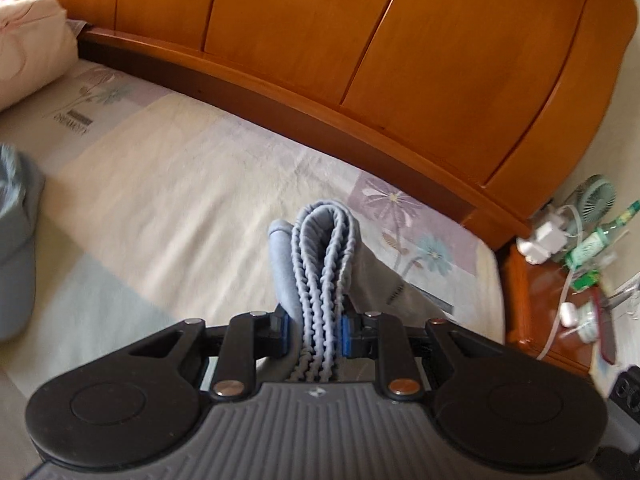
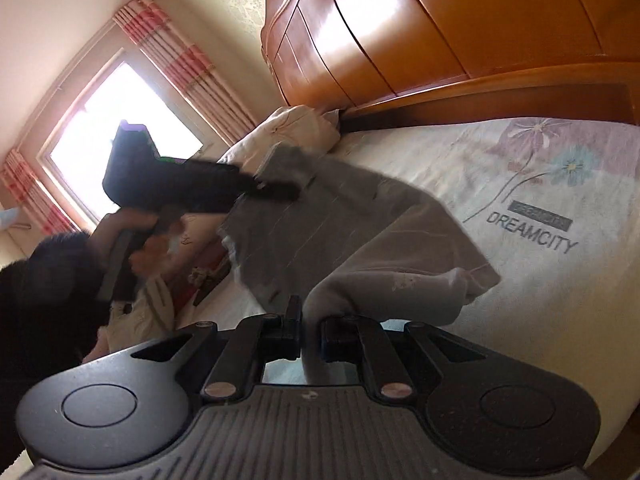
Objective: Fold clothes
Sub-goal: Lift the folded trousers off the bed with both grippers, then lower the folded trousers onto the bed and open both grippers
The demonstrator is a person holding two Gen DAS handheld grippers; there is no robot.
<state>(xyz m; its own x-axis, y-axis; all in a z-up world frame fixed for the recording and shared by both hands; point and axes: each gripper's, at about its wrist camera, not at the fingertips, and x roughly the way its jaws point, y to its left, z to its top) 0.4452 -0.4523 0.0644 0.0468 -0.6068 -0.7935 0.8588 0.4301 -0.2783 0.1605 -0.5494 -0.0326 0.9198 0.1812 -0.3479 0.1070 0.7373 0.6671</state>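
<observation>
Grey garment [image 2: 352,236] is pinched in both narrowed grippers, left [image 1: 316,326] and right [image 2: 310,334].

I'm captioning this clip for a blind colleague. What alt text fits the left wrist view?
The left gripper is clamped on the bunched elastic waistband of a grey-blue garment, held above a cream floral bedsheet. An orange wooden headboard runs behind, with a cluttered nightstand at right.

**Left gripper clamps bunched waistband over the bed**

The left gripper [image 1: 316,330] has its jaws closed on the grey garment's [image 1: 324,248] gathered elastic waistband, folded double and standing upright above the floral bedsheet [image 1: 180,184]. The wooden headboard [image 1: 360,60] runs behind.
</observation>
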